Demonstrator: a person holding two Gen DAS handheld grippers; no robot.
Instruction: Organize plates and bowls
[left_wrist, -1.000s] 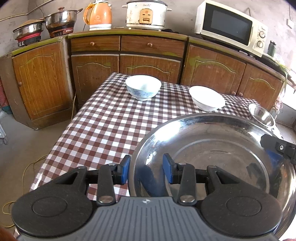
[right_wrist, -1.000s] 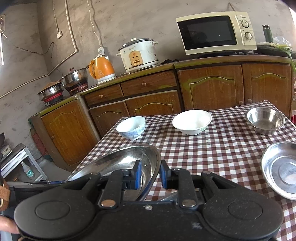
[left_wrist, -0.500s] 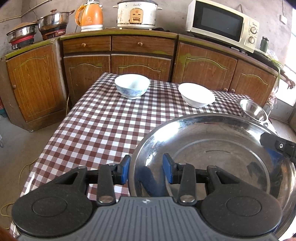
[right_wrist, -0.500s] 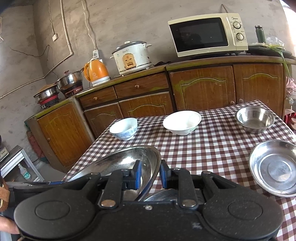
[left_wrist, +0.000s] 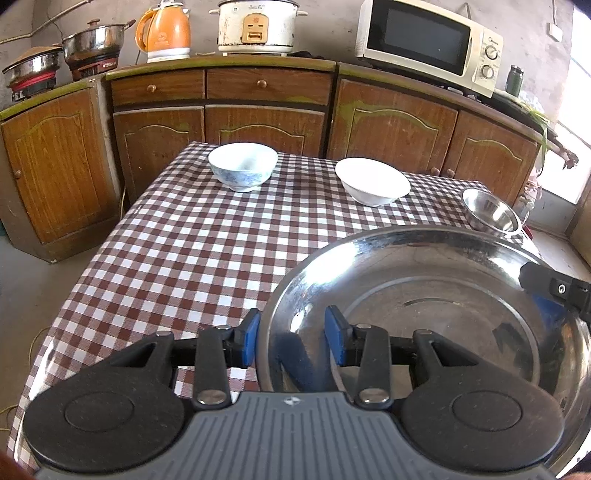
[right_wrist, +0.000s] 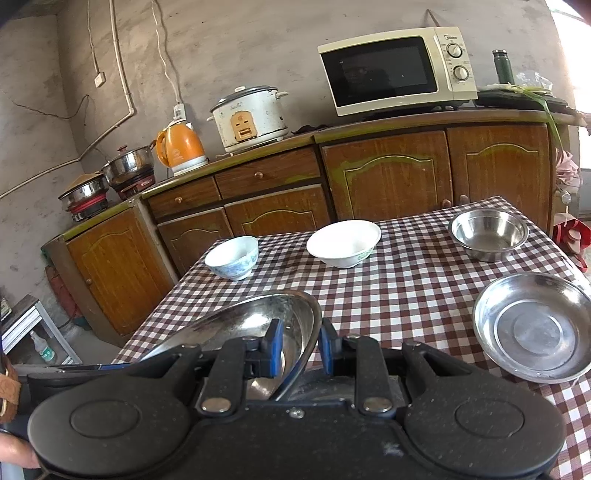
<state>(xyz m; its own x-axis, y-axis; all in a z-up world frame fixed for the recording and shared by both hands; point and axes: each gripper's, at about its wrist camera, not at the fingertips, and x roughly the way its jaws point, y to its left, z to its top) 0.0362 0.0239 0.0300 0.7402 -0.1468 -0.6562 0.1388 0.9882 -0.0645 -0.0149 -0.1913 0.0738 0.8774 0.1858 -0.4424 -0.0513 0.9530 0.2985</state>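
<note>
While both grippers are engaged on one item, the bulk of the sorting appears outstanding. The left gripper stands narrowly parted, its blue pads astride the near rim of a large steel plate: one pad outside the rim, one inside the dish. The right gripper is set likewise on the opposite rim of the same plate, and its black finger shows at the far right edge in the left wrist view. Whether the pads press hard on the metal cannot be confirmed, though the plate appears carried between the two tools, raised and tilted above the near part of the checked tablecloth.

Items found loose on the table: a blue-patterned bowl and a white bowl toward the far edge, a steel bowl at the far right corner, and a smaller steel plate at the right, near the table edge. All four stand apart from one another; nothing is stacked.

Assessment: the task is at an early stage. No grouping of plates or nesting of bowls is evident. The likely step in hand is bringing the large plate to a resting place, possibly with the smaller steel plate. Three bowls remain to be gathered.

Cabinets, microwave and cooker behind the table are not involved.
</note>
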